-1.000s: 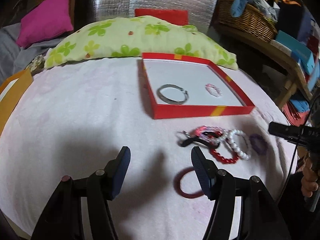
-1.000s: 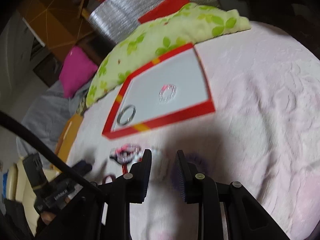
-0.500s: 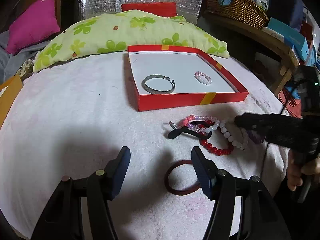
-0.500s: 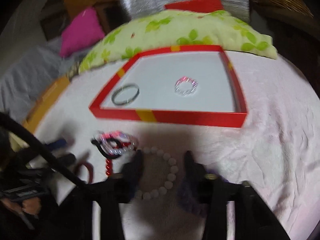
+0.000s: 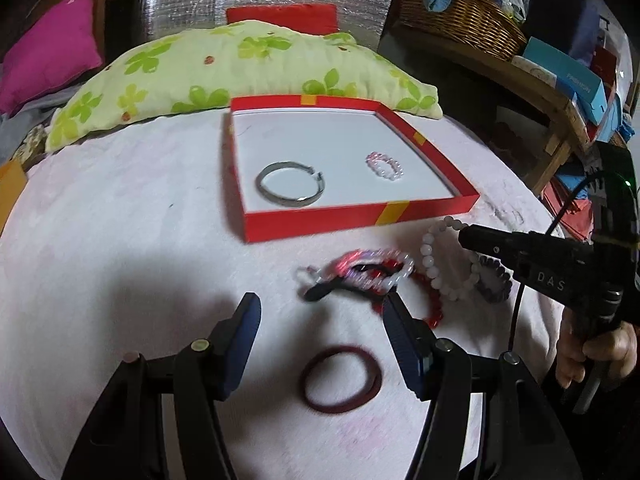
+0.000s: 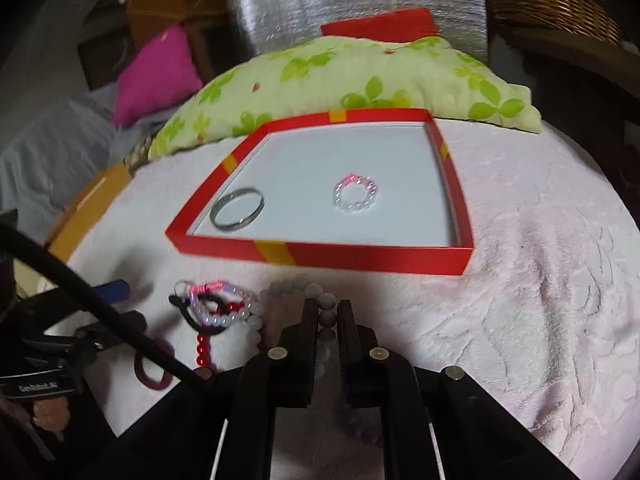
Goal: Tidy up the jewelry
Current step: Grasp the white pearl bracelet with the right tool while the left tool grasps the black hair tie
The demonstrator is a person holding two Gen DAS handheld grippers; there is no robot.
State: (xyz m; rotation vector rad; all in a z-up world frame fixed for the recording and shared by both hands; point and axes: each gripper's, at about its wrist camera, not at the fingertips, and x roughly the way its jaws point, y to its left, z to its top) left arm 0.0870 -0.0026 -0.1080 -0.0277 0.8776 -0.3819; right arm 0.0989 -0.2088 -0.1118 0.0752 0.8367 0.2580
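A red box (image 5: 360, 216) (image 6: 360, 258) with a white floor holds a silver bangle (image 5: 289, 188) (image 6: 237, 214) and a small pink bead bracelet (image 5: 385, 165) (image 6: 355, 199). In front of it lies a heap of bracelets (image 5: 360, 272) (image 6: 216, 308). My right gripper (image 6: 326, 312) (image 5: 466, 236) is shut on the white bead bracelet (image 6: 296, 286) (image 5: 434, 264) at the heap's right. My left gripper (image 5: 320, 312) is open and empty, just short of the heap, with a dark red band (image 5: 340, 378) (image 6: 154, 372) lying between its fingers.
A green flowered pillow (image 5: 240, 68) lies behind the box on the white-pink cloth (image 5: 120, 220). A magenta cushion (image 5: 44, 56) is at the far left. A wicker basket (image 5: 460, 16) and boxes stand on a bench at the right.
My right gripper has closed on the white bead bracelet. My left gripper has moved forward, toward the heap, and stays open.
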